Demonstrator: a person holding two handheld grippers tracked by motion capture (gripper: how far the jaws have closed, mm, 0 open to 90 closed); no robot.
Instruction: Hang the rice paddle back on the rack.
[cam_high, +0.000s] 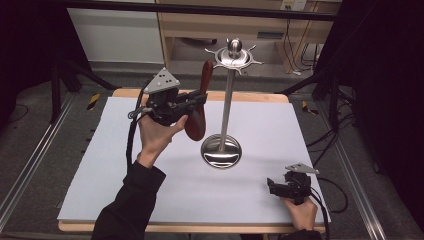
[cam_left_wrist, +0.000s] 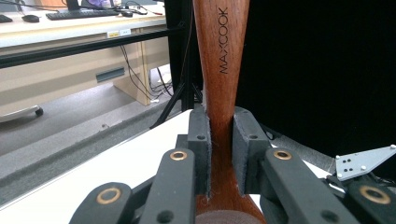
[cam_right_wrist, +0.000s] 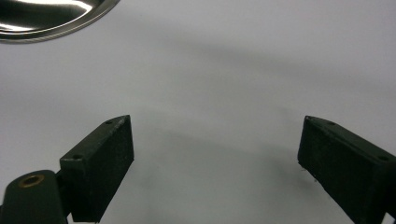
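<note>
A dark reddish wooden utensil (cam_high: 196, 125) hangs upright above the white table top (cam_high: 125, 175), its narrow handle (cam_left_wrist: 219, 70) stamped MAXCOOK. My left gripper (cam_high: 200, 100) is shut on the handle's lower part just above the wide end, and both pads (cam_left_wrist: 201, 149) press its sides. Just right of it stands a steel rack (cam_high: 228, 100) with a round base (cam_high: 221, 151) and a hooked crown (cam_high: 235, 56); the handle's tip is level with the crown and a little left of it. My right gripper (cam_high: 272, 186) rests low near the table's front right, jaws open and nothing between them (cam_right_wrist: 215, 163).
The rack's shiny base (cam_right_wrist: 46, 18) lies ahead and to the left of my right gripper. A wooden desk (cam_high: 240, 25) and black frame bars stand beyond the table's far edge. Cables trail on the floor at the right.
</note>
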